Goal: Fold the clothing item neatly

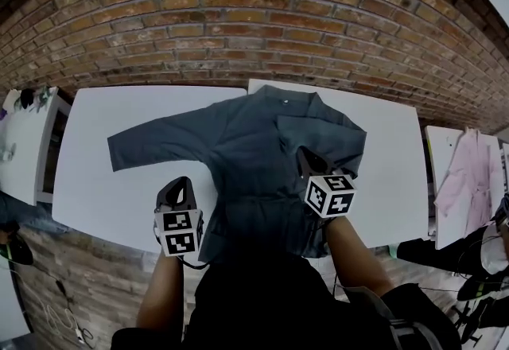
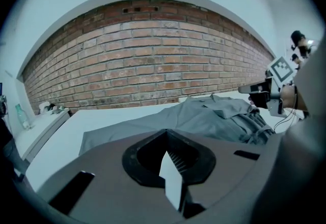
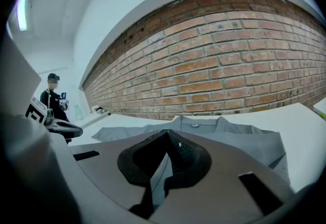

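A grey-blue shirt point(image 1: 254, 157) lies collar away from me on the white table point(image 1: 103, 181). One sleeve point(image 1: 151, 141) stretches out flat to the left. The other sleeve is folded in over the chest. The hem is bunched at the table's front edge. My left gripper point(image 1: 178, 186) hovers over the bare table just left of the hem, shut with nothing in it point(image 2: 166, 136). My right gripper point(image 1: 307, 154) hangs above the shirt's right side, also shut and empty point(image 3: 165, 134). The shirt point(image 2: 214, 116) point(image 3: 249, 139) lies ahead of both grippers.
A second white table point(image 1: 394, 173) joins the first on the right. A brick wall point(image 1: 254, 14) runs behind. At the left stands a side table with small things point(image 1: 24, 134). A pink garment point(image 1: 469, 173) lies on a table at the right. A person point(image 3: 52, 96) stands far left.
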